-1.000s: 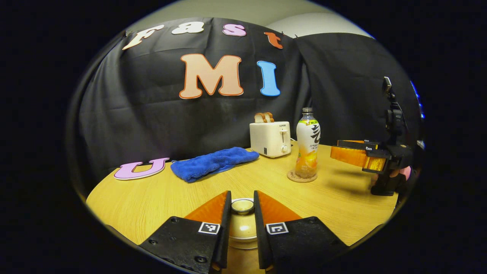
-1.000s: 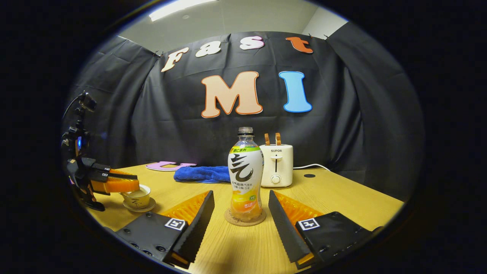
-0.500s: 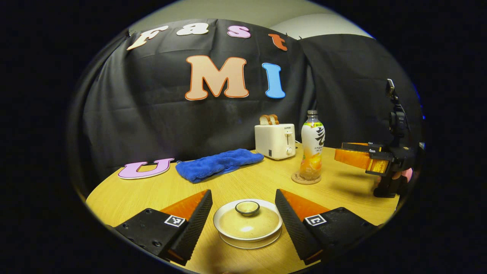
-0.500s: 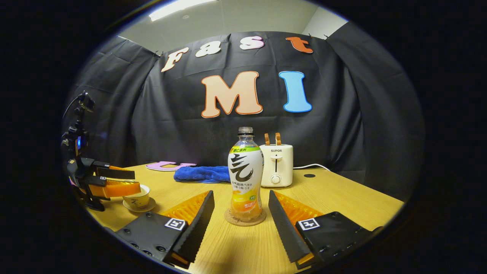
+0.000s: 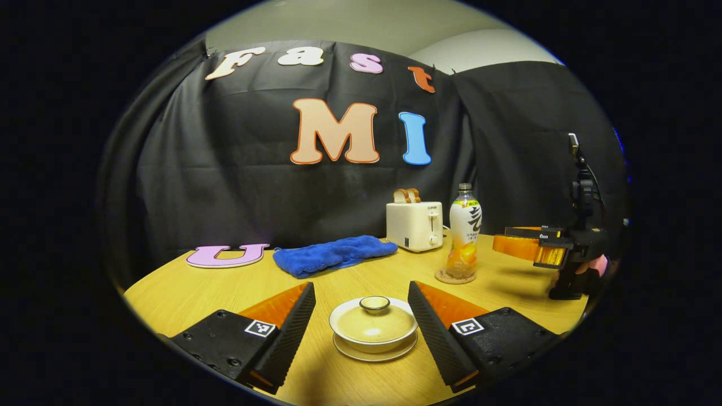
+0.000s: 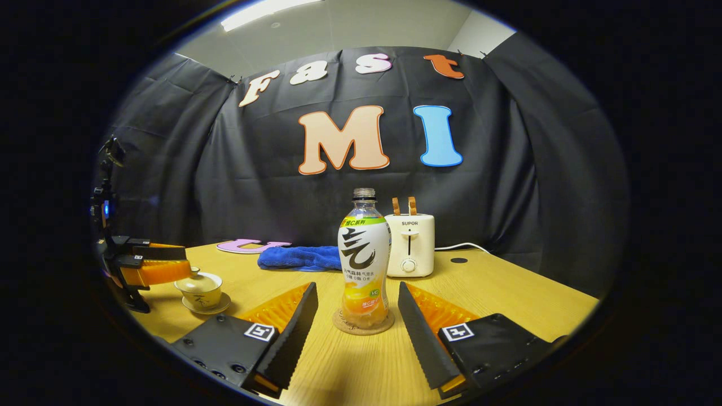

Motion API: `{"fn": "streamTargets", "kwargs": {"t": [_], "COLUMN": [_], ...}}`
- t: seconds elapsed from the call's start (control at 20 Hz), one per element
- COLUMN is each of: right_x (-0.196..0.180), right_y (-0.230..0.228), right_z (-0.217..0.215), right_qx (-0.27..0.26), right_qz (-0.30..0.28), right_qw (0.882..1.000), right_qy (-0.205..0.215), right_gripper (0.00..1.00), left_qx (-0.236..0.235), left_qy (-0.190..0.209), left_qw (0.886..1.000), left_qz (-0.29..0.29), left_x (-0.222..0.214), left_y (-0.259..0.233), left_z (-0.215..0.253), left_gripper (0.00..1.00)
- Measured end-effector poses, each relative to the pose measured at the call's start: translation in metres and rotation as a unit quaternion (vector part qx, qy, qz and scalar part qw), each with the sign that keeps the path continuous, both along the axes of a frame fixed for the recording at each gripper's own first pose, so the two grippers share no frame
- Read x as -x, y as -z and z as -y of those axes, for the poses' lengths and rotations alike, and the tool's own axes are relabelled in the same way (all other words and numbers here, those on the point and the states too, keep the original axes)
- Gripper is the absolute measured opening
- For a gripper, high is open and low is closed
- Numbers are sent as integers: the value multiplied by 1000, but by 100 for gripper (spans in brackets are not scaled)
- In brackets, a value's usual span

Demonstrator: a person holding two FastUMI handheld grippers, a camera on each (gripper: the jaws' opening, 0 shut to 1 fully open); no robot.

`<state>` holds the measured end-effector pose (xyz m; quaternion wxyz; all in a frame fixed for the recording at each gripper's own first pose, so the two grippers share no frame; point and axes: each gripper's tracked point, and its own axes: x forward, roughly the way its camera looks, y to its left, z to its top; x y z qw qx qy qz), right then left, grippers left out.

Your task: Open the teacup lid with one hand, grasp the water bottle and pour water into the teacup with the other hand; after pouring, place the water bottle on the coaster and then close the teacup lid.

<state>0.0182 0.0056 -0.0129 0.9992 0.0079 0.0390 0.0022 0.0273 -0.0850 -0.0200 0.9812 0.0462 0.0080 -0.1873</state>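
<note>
While the table (image 6: 507, 299) carries everything, take the water bottle (image 6: 364, 259) as your landmark: it stands upright on its coaster (image 6: 363, 326). Your right gripper (image 6: 357, 316) is spread wide, one finger either side of it, not touching. Left of the bottle sits the lidded teacup (image 5: 374, 326); your left gripper (image 5: 361, 324) gapes around it, clear.

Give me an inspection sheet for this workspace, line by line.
Surface: wooden table, no spills seen.
Job's things: teacup on its saucer, lid on; water bottle upright on the coaster, uncapped.
Clutter: toaster holding bread, blue towel.
Grippers: left gripper open astride the teacup, not touching; right gripper open either side of the bottle.
Cables: white cord behind the toaster.
Surroundings: black cloth wall.
</note>
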Motion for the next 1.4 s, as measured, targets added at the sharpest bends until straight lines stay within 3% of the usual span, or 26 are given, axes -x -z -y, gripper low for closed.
{"fn": "streamTargets", "kwargs": {"t": [0.3, 0.45, 0.55, 0.75, 1.0, 1.4], "right_x": [0, 1, 0, 0, 1, 3], "right_y": [0, 0, 0, 0, -1, -1], "right_z": [0, 0, 0, 5, 29, 33], "right_qx": [0, 0, 0, 2, 9, 10], "right_qz": [0, 1, 2, 2, 4, 4], "right_qw": [1000, 1000, 1000, 1000, 997, 996], "right_qy": [0, 0, 0, 8, 71, 86], "right_gripper": [93, 93, 93, 93, 92, 93], "left_qx": [4, 2, 0, -2, -7, -7], "left_qy": [-50, -110, -163, -211, -314, -309], "left_qw": [999, 994, 987, 977, 949, 951], "left_qz": [2, 5, 9, 14, 24, 22], "left_x": [5, 3, 2, 3, 13, 11], "left_y": [-2, -1, -4, -4, -8, -7], "left_z": [-22, -47, -67, -82, -122, -116], "left_gripper": [97, 97, 97, 97, 97, 96]}}
